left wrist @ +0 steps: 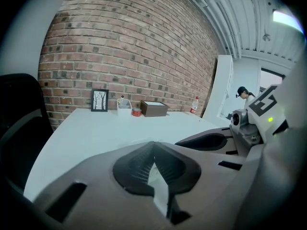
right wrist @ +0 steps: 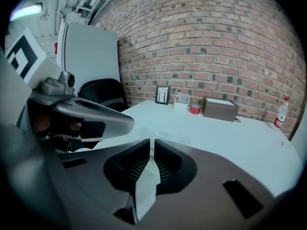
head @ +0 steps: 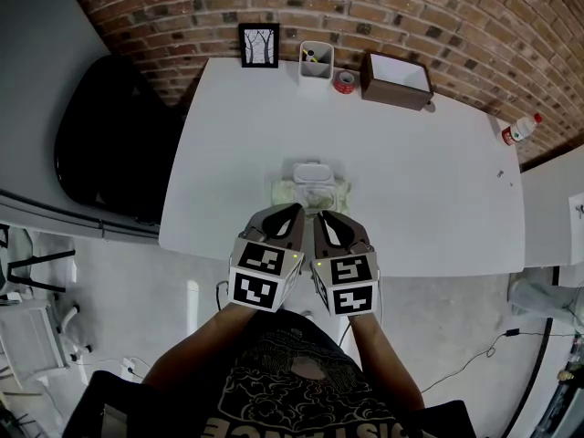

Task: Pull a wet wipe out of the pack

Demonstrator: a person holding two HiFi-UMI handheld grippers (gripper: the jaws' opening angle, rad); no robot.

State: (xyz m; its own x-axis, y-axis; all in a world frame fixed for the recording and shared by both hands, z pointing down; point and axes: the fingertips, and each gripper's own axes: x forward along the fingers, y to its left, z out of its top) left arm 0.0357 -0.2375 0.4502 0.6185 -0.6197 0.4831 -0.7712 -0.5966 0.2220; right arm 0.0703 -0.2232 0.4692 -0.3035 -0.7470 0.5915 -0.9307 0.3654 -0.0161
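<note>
The wet wipe pack (head: 310,188), pale green with a white flip lid (head: 313,173), lies flat on the white table (head: 438,181) near its front edge. The lid looks closed and no wipe sticks out. My left gripper (head: 294,211) and right gripper (head: 322,217) hover side by side just in front of the pack, tips pointing at it, without touching it. In the left gripper view the left gripper (left wrist: 153,145) has its jaws met at the tip, empty. The right gripper (right wrist: 150,146) shows only a hairline slit between its jaws and holds nothing.
Along the brick wall at the table's back stand a framed picture (head: 259,45), a white holder (head: 316,60), a red tape roll (head: 344,81) and a brown box (head: 395,80). A bottle (head: 520,130) sits at the far right corner. A black chair (head: 109,144) stands left of the table.
</note>
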